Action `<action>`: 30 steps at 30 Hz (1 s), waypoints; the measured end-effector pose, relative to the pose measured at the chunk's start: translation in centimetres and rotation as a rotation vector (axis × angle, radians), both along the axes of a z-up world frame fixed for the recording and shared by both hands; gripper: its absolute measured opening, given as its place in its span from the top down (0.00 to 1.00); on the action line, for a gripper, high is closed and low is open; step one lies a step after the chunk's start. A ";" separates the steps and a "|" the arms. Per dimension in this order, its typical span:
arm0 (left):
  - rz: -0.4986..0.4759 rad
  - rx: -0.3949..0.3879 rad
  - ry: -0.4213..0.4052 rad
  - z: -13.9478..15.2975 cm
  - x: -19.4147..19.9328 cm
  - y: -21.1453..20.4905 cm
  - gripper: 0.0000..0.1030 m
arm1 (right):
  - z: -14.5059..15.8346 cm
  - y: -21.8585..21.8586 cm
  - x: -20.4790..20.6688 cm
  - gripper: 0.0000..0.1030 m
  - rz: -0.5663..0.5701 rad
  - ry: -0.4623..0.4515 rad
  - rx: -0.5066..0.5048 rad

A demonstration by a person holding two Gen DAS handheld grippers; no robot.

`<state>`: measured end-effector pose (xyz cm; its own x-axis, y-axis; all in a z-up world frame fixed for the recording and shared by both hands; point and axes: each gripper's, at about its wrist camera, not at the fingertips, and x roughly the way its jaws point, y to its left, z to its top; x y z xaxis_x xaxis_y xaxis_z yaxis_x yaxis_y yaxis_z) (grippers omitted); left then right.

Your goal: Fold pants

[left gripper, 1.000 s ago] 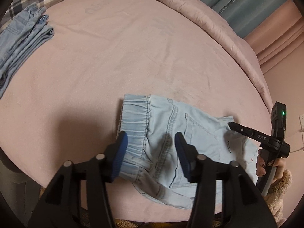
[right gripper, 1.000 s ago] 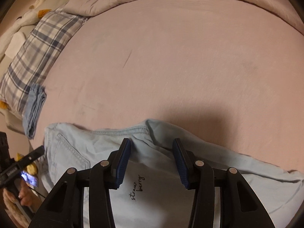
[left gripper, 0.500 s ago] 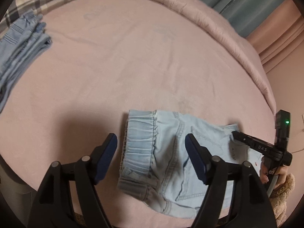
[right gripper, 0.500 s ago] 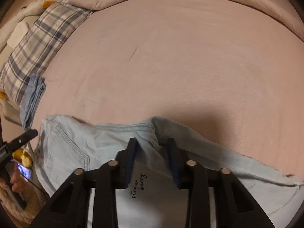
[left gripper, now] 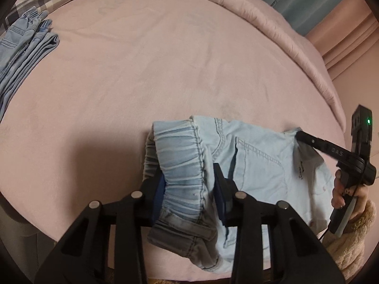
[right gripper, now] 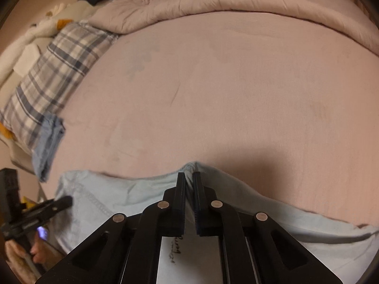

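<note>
Two grippers grab the light blue pants (left gripper: 255, 163) lying on the pink bed (left gripper: 146, 75). At the near edge of the bed, the left gripper (left gripper: 189, 189) squeezes the stretchy waistband. The right gripper (right gripper: 189, 189) is pinched tight on a raised fold of the pants. Far from the pants, by the checked pillow (right gripper: 54, 78), sits what looks like more folded jeans (left gripper: 21, 47)

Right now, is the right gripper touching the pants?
Touching. The right wrist view shows the right gripper with its jaws nearly closed on a raised pinch of the pants edge.
</note>
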<state>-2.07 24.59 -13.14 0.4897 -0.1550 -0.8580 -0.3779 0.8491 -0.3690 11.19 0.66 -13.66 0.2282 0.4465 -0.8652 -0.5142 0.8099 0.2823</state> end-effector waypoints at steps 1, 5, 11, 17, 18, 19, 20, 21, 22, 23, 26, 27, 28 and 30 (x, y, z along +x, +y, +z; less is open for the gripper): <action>0.001 0.015 0.009 -0.5 0.1 -0.2 0.63 | -0.5 0.4 -0.1 0.94 0.006 -0.011 -0.025; -0.020 0.096 0.021 -1.4 0.4 -1.0 0.62 | -2.6 1.1 0.0 0.94 0.005 -0.037 -0.086; -0.006 0.130 0.034 -0.6 0.4 -1.0 0.58 | -2.2 1.1 -0.2 0.93 0.001 -0.068 -0.114; 0.041 0.171 -0.064 4.2 -0.6 -1.0 0.37 | 1.0 -2.3 -1.0 0.56 -0.102 -0.163 -0.112; 0.044 0.173 -0.101 5.3 -0.8 -1.1 0.30 | 1.6 -3.1 -1.4 0.56 -0.114 -0.183 -0.105; 0.043 0.167 -0.139 6.3 -1.1 -1.3 0.27 | 2.1 -4.1 -1.7 0.56 -0.122 -0.194 -0.099; 0.032 0.152 -0.169 7.2 -1.0 -1.6 0.27 | 2.4 -5.4 -2.2 0.56 -0.140 -0.192 -0.097; 0.006 0.125 -0.193 7.9 -1.1 -2.3 0.27 | 2.4 -6.5 -2.6 0.56 -0.156 -0.185 -0.093; -0.020 0.100 -0.205 8.1 -0.9 -2.9 0.29 | 2.2 -8.0 -3.1 0.56 -0.182 -0.168 -0.091; -0.055 0.068 -0.214 8.0 -0.5 -3.8 0.29 | 1.9 -8.8 -3.4 0.56 -0.195 -0.155 -0.093; -0.189 -0.052 -0.185 5.9 0.5 -7.0 0.55 | 0.1 -11.9 -4.6 0.56 -0.251 -0.114 -0.132; -0.218 -0.090 -0.148 4.6 1.0 -8.0 0.67 | -0.4 -12.8 -4.9 0.56 -0.270 -0.105 -0.146; -0.245 -0.122 -0.108 3.2 1.4 -9.0 0.74 | -1.0 -13.6 -5.1 0.56 -0.292 -0.091 -0.159; -0.273 -0.159 -0.044 0.6 1.9 -10.2 0.78 | -2.4 -15.7 -5.3 0.56 -0.347 -0.059 -0.194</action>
